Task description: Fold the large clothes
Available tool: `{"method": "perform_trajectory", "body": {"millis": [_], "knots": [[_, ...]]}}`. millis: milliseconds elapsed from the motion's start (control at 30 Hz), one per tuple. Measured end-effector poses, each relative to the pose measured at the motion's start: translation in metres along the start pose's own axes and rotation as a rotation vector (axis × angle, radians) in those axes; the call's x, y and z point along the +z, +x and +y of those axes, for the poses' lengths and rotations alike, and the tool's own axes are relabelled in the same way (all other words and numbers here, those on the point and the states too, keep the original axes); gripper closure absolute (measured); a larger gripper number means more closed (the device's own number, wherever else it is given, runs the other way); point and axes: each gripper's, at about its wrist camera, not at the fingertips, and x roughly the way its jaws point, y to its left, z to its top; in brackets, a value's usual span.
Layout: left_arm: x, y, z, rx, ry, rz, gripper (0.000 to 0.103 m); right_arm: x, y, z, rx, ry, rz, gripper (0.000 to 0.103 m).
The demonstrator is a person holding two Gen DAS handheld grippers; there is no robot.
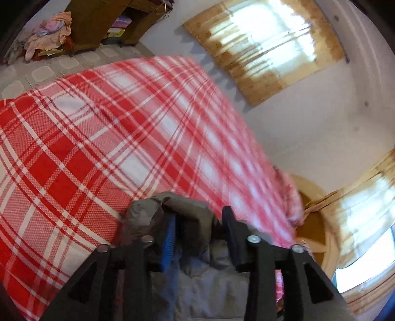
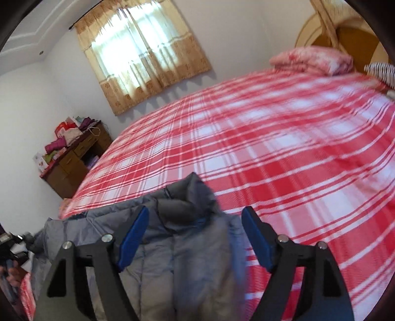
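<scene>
A grey padded jacket lies at the near edge of a bed covered in a red and white plaid sheet. Its collar end points toward the middle of the bed. My right gripper is open wide just above it, one blue pad on each side of the collar, neither pressing on it. In the left wrist view a bunched fold of the jacket rises between the fingers of my left gripper. That gripper stands partly open, with a dark gap beside the cloth. The plaid sheet spreads beyond.
A folded pink quilt and a striped item lie by the headboard. A cluttered wooden desk stands left of the bed. A cabinet and a heap of clothes are across the tiled floor. Curtained windows line the walls.
</scene>
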Motion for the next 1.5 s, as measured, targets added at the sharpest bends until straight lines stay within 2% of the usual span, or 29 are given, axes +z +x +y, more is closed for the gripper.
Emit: {"method": "perform_trajectory", "body": {"millis": [67,133,200,233,367,433,533,567,667,733,833,867,1000,1067,1300,1333,1433,1500], "knots": [[0.001,-0.015,-0.009,0.070,0.040,-0.063,0.046,0.001,-0.018,0.010,-0.036,-0.069,-0.024,0.032],[0.001,-0.026,-0.022,0.129,0.127,-0.110,0.044,0.002,-0.027,0.022,-0.042,-0.138,-0.030,0.061],[-0.001,-0.029,-0.033,0.188,0.176,-0.124,0.044,0.000,-0.035,0.039,-0.033,-0.197,-0.027,0.076],[-0.004,-0.027,-0.038,0.204,0.194,-0.128,0.044,-0.003,-0.036,0.049,-0.014,-0.215,-0.025,0.079],[-0.044,0.003,-0.078,0.211,0.362,-0.081,0.044,-0.015,-0.028,0.100,0.101,-0.284,0.023,0.079],[-0.075,0.031,-0.102,0.178,0.433,-0.026,0.044,-0.021,-0.013,0.124,0.159,-0.296,0.064,0.079],[-0.100,0.068,-0.113,0.055,0.370,0.047,0.044,-0.033,0.019,0.148,0.177,-0.302,0.131,0.079],[-0.103,0.079,-0.116,0.046,0.359,0.067,0.044,-0.037,0.030,0.153,0.173,-0.298,0.148,0.079],[-0.115,0.109,-0.126,0.089,0.406,0.066,0.044,-0.048,0.052,0.164,0.197,-0.308,0.168,0.079],[-0.123,0.130,-0.126,0.128,0.449,0.068,0.044,-0.060,0.067,0.169,0.166,-0.339,0.173,0.079],[-0.129,0.148,-0.110,0.183,0.467,0.066,0.044,-0.074,0.096,0.154,0.134,-0.299,0.213,0.083],[-0.128,0.153,-0.105,0.192,0.470,0.065,0.044,-0.077,0.106,0.146,0.148,-0.265,0.228,0.083],[-0.128,0.171,-0.088,0.231,0.528,0.029,0.044,-0.076,0.111,0.138,0.177,-0.210,0.231,0.085],[-0.127,0.180,-0.080,0.233,0.507,0.016,0.044,-0.075,0.112,0.137,0.181,-0.204,0.231,0.085],[-0.126,0.189,-0.075,0.259,0.502,0.040,0.044,-0.077,0.111,0.140,0.141,-0.216,0.251,0.087],[-0.127,0.189,-0.076,0.262,0.506,0.040,0.044,-0.077,0.106,0.143,0.145,-0.228,0.249,0.084],[-0.124,0.183,-0.073,0.221,0.477,0.037,0.044,-0.074,0.077,0.148,0.229,-0.222,0.200,0.087],[-0.121,0.170,-0.073,0.196,0.457,0.035,0.044,-0.077,0.066,0.153,0.277,-0.210,0.203,0.087]]}}
